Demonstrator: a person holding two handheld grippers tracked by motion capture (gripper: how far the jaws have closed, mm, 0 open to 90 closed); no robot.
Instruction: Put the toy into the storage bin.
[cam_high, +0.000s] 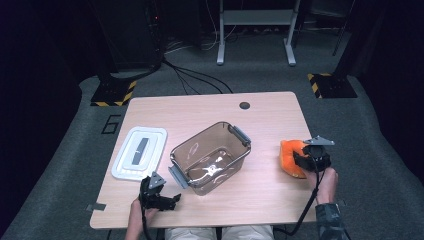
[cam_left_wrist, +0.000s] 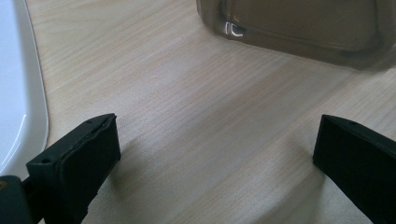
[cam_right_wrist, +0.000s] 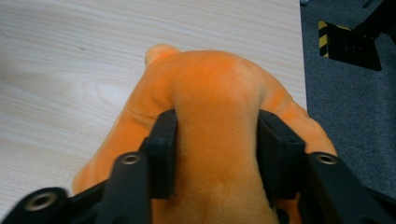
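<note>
An orange plush toy (cam_high: 290, 156) lies near the table's right edge. My right gripper (cam_high: 306, 159) is shut on it; in the right gripper view the two black jaws squeeze a fold of the orange plush toy (cam_right_wrist: 217, 93) between them. A clear brownish plastic box (cam_high: 210, 157) with grey latches stands open in the middle of the table, and its corner (cam_left_wrist: 299, 23) appears in the left gripper view. My left gripper (cam_high: 167, 201) rests near the front left of the table, open, with bare wood between its jaws. The white lid (cam_high: 139, 152) lies flat left of the box.
The wooden table (cam_high: 260, 120) has a round cable hole (cam_high: 244, 105) at the back. The white lid's edge (cam_left_wrist: 18, 93) is at the far left of the left gripper view. Grey carpet, cables and hazard-striped stand bases surround the table.
</note>
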